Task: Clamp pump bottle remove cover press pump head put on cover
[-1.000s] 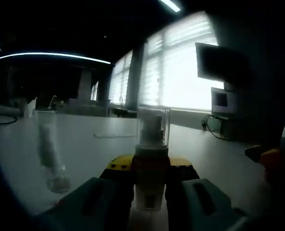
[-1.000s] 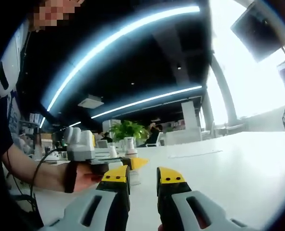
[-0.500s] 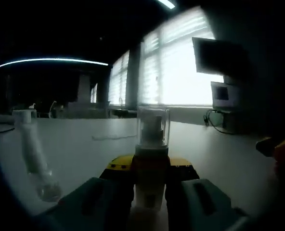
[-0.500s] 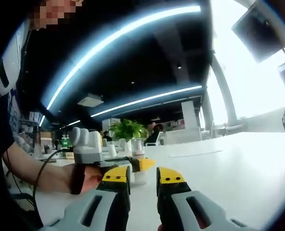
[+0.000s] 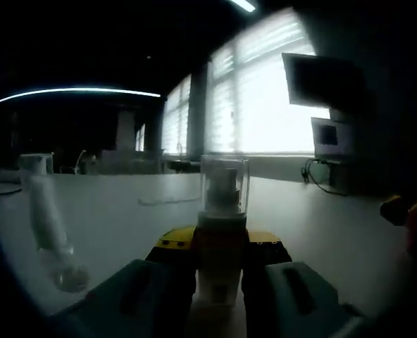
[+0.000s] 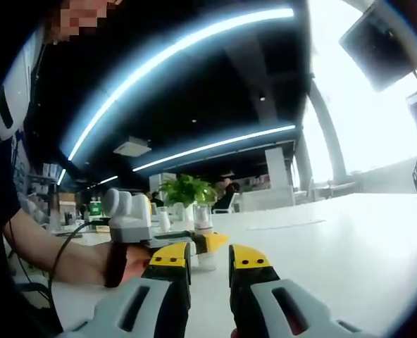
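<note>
A small pump bottle (image 5: 220,271) stands upright between the yellow-tipped jaws of my left gripper (image 5: 221,243), which is shut on its body. A clear cover (image 5: 224,184) sits over the pump head. In the right gripper view the same bottle (image 6: 203,239) shows at the left, held by the left gripper (image 6: 207,243) in a person's hand (image 6: 127,262). My right gripper (image 6: 208,266) stands open close beside it, a narrow gap between its jaws and nothing in it. Its orange tip (image 5: 406,215) enters the left gripper view at the right edge.
A white table (image 6: 349,232) spreads under both grippers. A clear tube-like container (image 5: 50,225) leans on it at the left. A dark monitor (image 5: 321,81) and a small screen (image 5: 328,141) hang by bright windows. A green plant (image 6: 186,190) stands far back.
In the right gripper view the left gripper with the bottle has come nearer to my right jaws. The left gripper's hold on the bottle is unchanged.
</note>
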`<state>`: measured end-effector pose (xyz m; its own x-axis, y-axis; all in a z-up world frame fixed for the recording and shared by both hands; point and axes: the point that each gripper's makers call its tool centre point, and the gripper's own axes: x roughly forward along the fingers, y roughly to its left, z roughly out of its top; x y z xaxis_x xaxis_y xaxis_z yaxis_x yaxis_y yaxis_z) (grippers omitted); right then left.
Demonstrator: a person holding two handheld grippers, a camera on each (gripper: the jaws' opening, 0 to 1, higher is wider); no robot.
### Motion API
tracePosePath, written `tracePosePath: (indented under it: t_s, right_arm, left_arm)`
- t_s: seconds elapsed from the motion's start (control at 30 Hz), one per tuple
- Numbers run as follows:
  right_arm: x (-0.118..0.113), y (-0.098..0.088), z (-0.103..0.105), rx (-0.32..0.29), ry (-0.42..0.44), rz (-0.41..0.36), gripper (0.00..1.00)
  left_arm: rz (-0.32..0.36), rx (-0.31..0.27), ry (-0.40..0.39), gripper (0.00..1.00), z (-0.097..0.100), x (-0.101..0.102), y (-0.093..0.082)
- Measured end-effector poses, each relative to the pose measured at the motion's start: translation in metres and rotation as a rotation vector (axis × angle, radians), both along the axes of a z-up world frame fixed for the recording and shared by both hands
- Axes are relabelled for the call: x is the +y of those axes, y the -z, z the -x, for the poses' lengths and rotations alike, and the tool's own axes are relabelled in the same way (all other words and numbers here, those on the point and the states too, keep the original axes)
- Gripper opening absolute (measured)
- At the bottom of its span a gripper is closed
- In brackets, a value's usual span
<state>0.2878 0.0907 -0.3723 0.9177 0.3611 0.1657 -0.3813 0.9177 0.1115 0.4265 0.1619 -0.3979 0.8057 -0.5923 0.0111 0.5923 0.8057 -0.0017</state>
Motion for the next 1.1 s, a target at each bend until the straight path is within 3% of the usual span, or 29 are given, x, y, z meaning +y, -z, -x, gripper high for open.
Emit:
tracePosePath:
  t_s: [0.87,1.1]
  right_arm:
    - [0.0028,0.0009,0.0010,0.002,-0.008,0.007,0.15]
    - [0.0031,0.0012,0.0010,0.003,-0.010,0.007,0.15]
  left_arm:
    - [0.009,0.023,0.031,0.15,0.0009,-0.0015,0.0012]
    - [0.025,0.021,0.055,0.20,0.0035,-0.0055,-0.0024]
